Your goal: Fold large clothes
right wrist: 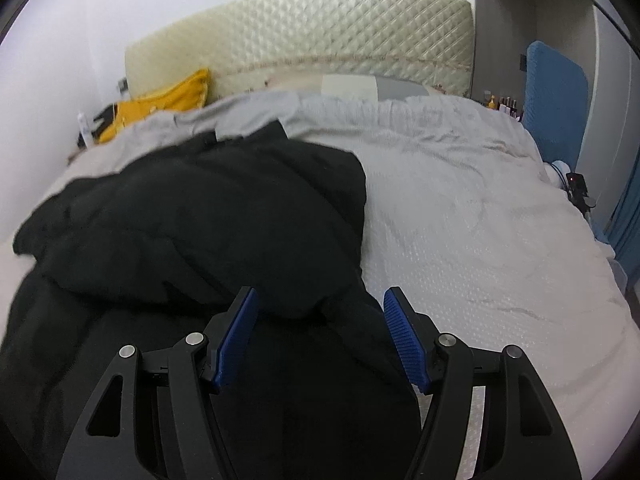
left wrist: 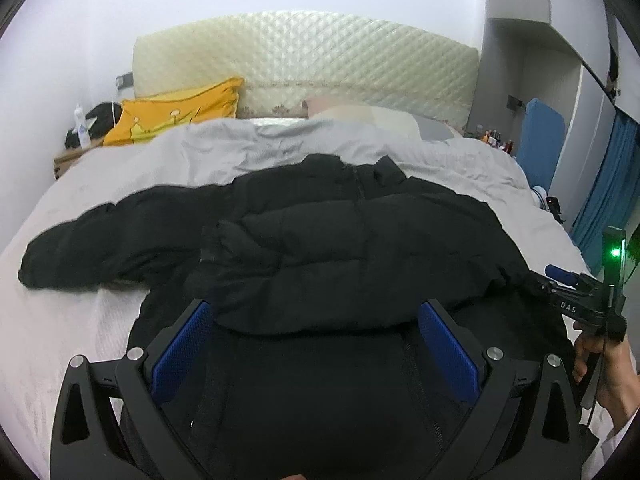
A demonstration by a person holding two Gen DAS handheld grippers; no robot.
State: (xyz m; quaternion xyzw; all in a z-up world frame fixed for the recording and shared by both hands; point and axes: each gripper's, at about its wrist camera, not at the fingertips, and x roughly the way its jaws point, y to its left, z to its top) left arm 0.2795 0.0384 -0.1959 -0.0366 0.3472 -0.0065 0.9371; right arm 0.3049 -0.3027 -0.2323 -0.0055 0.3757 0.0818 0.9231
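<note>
Writing: "DAS" in white on the right tool [left wrist: 560,280], seen at the far right of the left wrist view.
Jackets: one black puffer jacket [left wrist: 320,232], spread on the bed [right wrist: 480,220], directly under and ahead of both tools.
Left tool [left wrist: 316,344]: released, blue pads wide apart over the jacket's zipper.
Right tool, own view [right wrist: 320,332]: released above the jacket's right edge.
Pillows: one yellow pillow [left wrist: 180,114] far ahead-left.
Hard to make out: small bottles [left wrist: 496,138] by the headboard [left wrist: 304,64], labels unreadable.
</note>
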